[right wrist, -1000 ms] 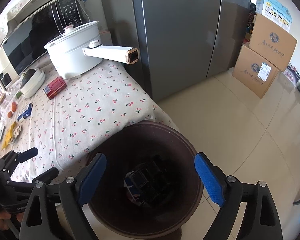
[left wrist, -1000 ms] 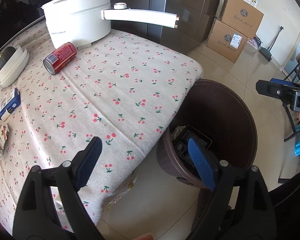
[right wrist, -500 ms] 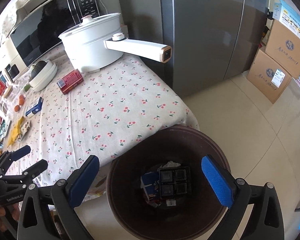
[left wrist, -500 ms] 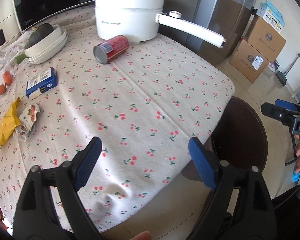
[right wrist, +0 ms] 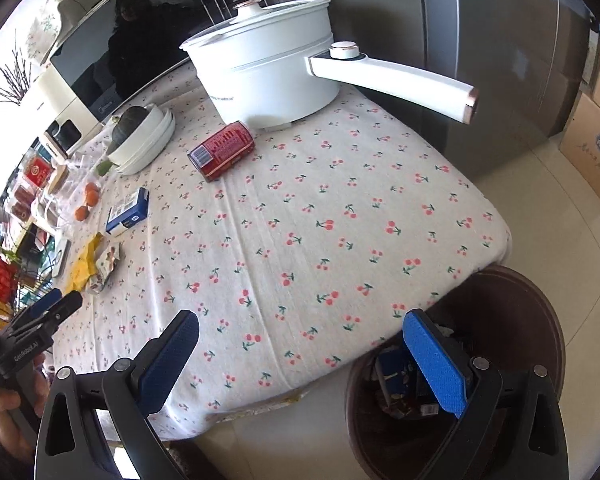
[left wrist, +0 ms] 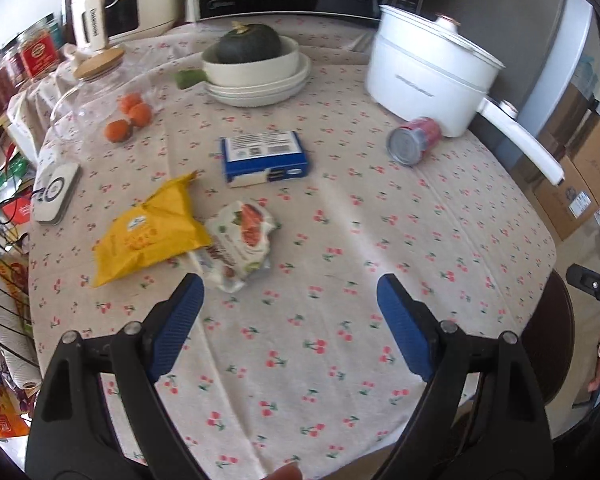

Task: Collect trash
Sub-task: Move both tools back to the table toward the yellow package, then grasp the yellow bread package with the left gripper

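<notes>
Trash lies on the cherry-print table: a yellow bag (left wrist: 150, 232), a white snack wrapper (left wrist: 242, 244), a blue box (left wrist: 265, 157) and a red can (left wrist: 414, 141) on its side. My left gripper (left wrist: 290, 320) is open and empty, just in front of the wrapper. It also shows in the right wrist view (right wrist: 48, 308). My right gripper (right wrist: 302, 356) is open and empty, over the table's near corner beside the brown bin (right wrist: 540, 320). The bin holds earlier trash (right wrist: 396, 380). In that view the can (right wrist: 224, 150) lies near the pot.
A white pot (left wrist: 428, 72) with a long handle (right wrist: 396, 84) stands at the far right. Stacked bowls with a dark squash (left wrist: 252, 60), oranges (left wrist: 130, 118), a glass jar (left wrist: 92, 92) and a white device (left wrist: 56, 192) sit at the left. Cardboard boxes (right wrist: 592, 144) stand on the floor.
My left gripper has swung left from the bin to over the table, now facing the wrapper and yellow bag. My right gripper has turned from above the bin toward the table.
</notes>
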`<act>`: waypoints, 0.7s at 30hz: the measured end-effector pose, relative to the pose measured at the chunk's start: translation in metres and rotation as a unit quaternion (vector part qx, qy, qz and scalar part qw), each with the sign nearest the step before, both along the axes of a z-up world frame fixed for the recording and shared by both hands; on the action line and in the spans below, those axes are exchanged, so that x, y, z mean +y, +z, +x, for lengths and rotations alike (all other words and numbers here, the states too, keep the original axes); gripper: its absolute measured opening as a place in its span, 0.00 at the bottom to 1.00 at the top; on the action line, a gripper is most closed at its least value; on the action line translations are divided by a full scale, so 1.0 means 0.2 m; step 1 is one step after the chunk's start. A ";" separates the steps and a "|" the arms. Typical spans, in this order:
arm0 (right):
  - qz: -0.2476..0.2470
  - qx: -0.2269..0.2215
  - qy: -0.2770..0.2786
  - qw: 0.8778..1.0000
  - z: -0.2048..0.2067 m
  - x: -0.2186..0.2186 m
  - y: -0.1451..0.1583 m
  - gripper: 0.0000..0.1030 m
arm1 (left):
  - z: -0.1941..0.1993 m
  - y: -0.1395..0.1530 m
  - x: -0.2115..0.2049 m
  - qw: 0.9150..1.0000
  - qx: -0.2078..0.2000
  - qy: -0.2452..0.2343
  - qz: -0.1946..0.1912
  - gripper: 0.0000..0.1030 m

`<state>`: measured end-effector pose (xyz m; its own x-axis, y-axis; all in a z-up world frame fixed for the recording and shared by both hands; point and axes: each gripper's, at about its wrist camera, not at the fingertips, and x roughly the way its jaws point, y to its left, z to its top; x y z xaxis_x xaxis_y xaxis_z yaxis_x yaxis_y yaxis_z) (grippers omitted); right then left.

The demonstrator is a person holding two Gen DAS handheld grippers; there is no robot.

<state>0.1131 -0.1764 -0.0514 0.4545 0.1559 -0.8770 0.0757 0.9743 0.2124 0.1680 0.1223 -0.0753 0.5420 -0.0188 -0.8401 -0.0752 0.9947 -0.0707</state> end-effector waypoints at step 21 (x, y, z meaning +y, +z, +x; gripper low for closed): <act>0.000 0.054 0.004 0.999 0.31 0.23 -0.24 1.00 | 0.33 -0.33 0.50 0.982 0.056 0.180 -0.026 0.86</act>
